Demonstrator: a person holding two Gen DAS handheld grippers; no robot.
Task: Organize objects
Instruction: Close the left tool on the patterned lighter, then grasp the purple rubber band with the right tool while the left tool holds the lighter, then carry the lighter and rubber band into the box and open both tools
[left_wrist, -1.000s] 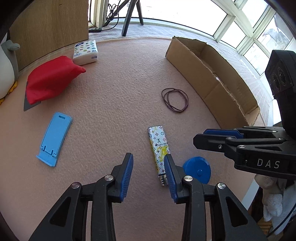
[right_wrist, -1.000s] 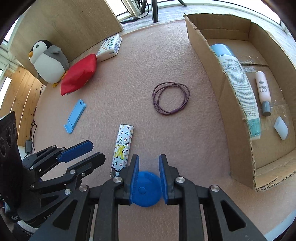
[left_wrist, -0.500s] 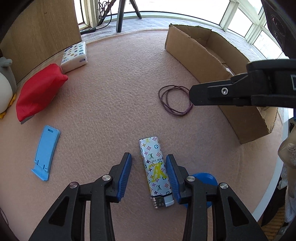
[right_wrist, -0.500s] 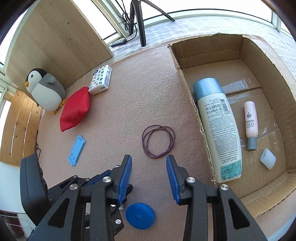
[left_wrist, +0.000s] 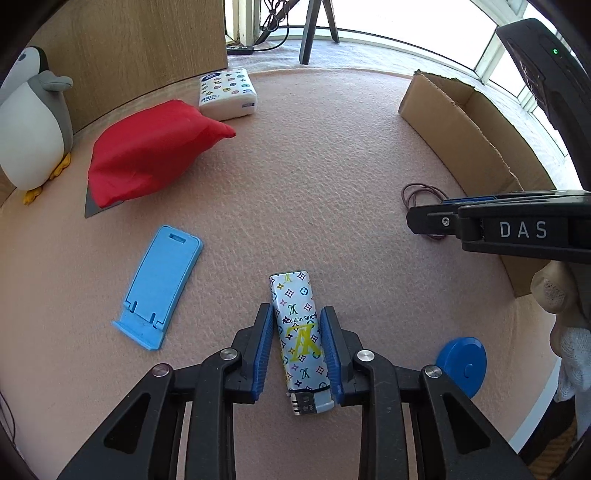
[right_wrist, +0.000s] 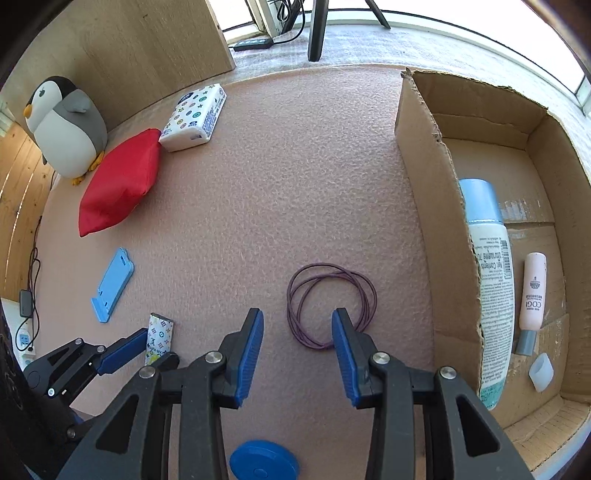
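Blue pads on my left gripper (left_wrist: 297, 347) sit either side of the patterned lighter (left_wrist: 300, 339), which lies flat on the pink felt table (left_wrist: 295, 166) with its metal head towards me. The jaws look drawn in against its long sides, touching or very nearly; I can't tell whether they're truly biting yet. My right gripper (right_wrist: 297, 345) hangs with its jaws wide apart and empty above the near edge of the purple rubber bands (right_wrist: 330, 304), just beside the cardboard box (right_wrist: 421, 155).

Risks from here, as I judge them. The lighter is slick and thin, so if I lift before the pads bite properly, it slides out or pivots nose-down. My grip is on its rear half, so the far end may sag. If I press down, the pads could drag on the felt instead of closing.

On the right, the bands are thin and flat against the felt; my fingers could close over nothing, or catch one loop and leave the others behind.

Both tools are working close together too. The blue disc (right_wrist: 264, 461) lies between them near the table edge, and a careless swing could knock it off. The box wall is tall; a low carry would clip it.
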